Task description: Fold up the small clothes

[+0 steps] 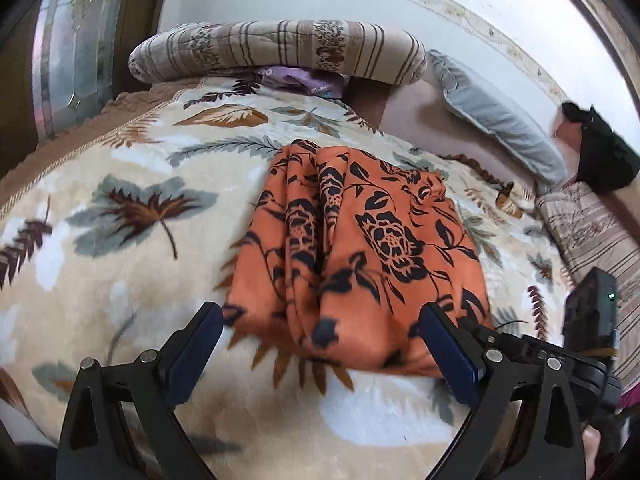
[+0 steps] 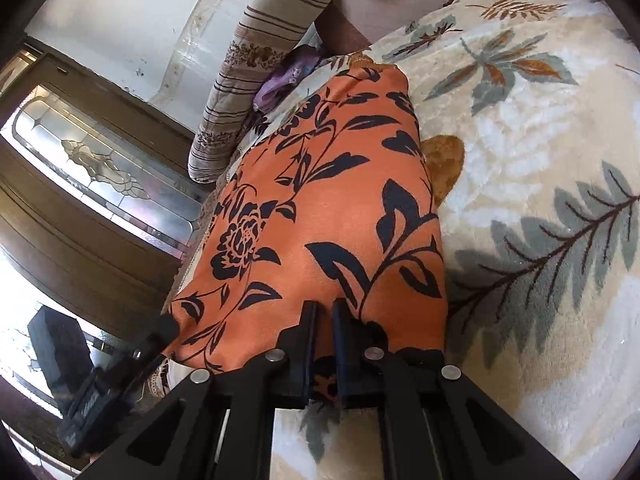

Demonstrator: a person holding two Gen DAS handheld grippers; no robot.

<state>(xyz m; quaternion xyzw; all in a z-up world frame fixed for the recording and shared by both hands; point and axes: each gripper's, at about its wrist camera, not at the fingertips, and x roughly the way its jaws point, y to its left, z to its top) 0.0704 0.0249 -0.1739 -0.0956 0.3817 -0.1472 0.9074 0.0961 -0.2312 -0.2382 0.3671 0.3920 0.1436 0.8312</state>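
right gripper [image 2: 324, 312]: pinching near edge of orange cloth [image 2: 320, 208] | left gripper [image 1: 320, 320]: spread, near same edge | on bed blanket [image 1: 120, 184]

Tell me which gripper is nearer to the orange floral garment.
Right. The right gripper is shut on the near edge of the orange floral garment, cloth pinched between its fingers. The left gripper is open, its fingers straddling the garment's near edge without pressing on it.

Lower left of my left view, bare blanket [image 1: 120, 264] leaves me open room. The orange garment [image 1: 360, 248] fills the centre; a striped bolster [image 1: 280, 50] blocks the top.
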